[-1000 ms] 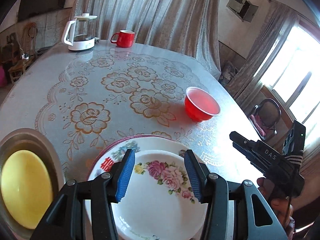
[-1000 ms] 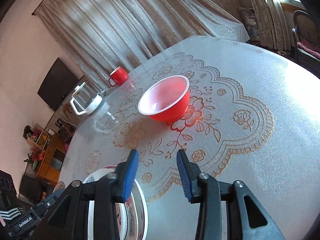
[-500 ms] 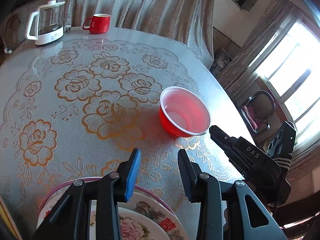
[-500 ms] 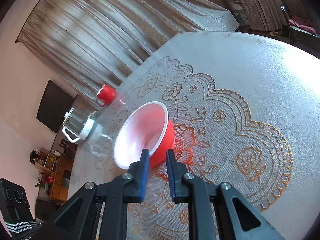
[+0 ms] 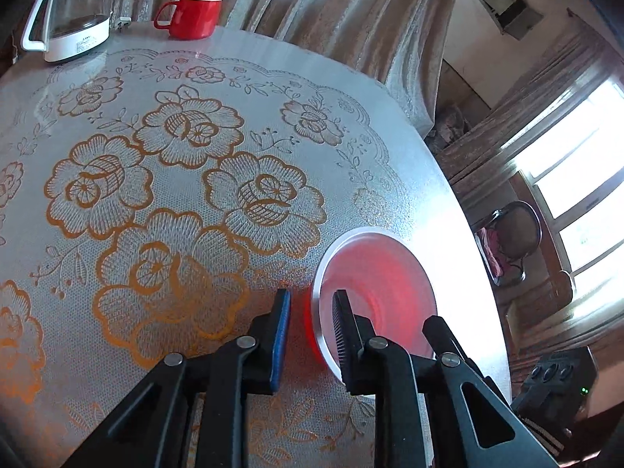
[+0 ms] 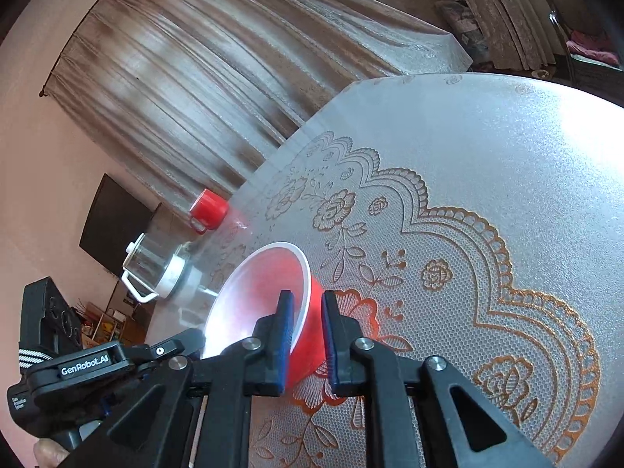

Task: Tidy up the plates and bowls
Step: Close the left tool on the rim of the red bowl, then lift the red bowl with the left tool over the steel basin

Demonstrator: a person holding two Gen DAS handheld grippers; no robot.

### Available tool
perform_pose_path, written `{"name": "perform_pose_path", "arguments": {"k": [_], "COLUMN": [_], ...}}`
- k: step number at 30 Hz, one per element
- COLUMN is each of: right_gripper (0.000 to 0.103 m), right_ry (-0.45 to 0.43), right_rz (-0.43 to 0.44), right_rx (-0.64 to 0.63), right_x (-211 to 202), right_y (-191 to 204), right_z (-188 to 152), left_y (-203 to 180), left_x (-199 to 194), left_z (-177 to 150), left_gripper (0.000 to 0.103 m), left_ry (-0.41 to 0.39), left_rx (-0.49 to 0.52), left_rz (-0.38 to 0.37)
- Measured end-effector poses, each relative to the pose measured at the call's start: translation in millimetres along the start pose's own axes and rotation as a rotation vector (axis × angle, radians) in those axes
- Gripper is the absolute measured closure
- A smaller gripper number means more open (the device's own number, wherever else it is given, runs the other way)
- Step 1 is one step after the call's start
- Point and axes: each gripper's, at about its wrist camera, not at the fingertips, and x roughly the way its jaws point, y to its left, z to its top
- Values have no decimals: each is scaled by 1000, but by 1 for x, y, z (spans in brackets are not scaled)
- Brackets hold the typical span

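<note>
**Both tools on the red bowl rim**

Red plastic bowl [image 5: 376, 292] sits on the counter [image 5: 163, 179] w/ the floral lace cover, well apart from the red mug [image 5: 193, 15] & glass kettle [image 5: 66, 19] at the far edge. Left tool [image 5: 310, 321] straddles the bowl's near wall, one pad inside, one outside; jaws just been closing, narrow gap, firm contact can't be told. Right tool [image 6: 306, 323] pinches the bowl's opposite wall, jaws pressed nearly together after closing.
</note>
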Motion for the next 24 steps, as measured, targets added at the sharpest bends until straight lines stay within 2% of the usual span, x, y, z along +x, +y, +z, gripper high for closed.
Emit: {"name": "perform_pose_path", "arguments": {"k": [1, 3, 8, 15, 18, 20, 24], "right_gripper": [94, 96, 96, 96, 95, 95, 95], "right_ry": [0, 5, 14, 119, 176, 204, 202], "right_rz": [-8, -24, 2, 104, 140, 129, 125], "right_rx": [-17, -46, -56, -51, -11, -20, -63], "right_x": [1, 2, 1, 11, 15, 13, 1], "right_y": [2, 6, 4, 6, 7, 15, 37], "right_z": [0, -1, 0, -10, -17, -20, -25], "left_y": [-1, -3, -1, 11, 17, 20, 23], "left_x": [5, 12, 1, -33, -44, -52, -79], "left_z": [1, -1, -12, -37, -45, -50, -59], "left_gripper": [90, 97, 97, 95, 94, 95, 95], "left_ry": [5, 5, 2, -15, -15, -29, -85], "left_rx": [0, 14, 10, 50, 55, 58, 70], "left_rz": [-3, 38, 75, 164, 184, 192, 180]}}
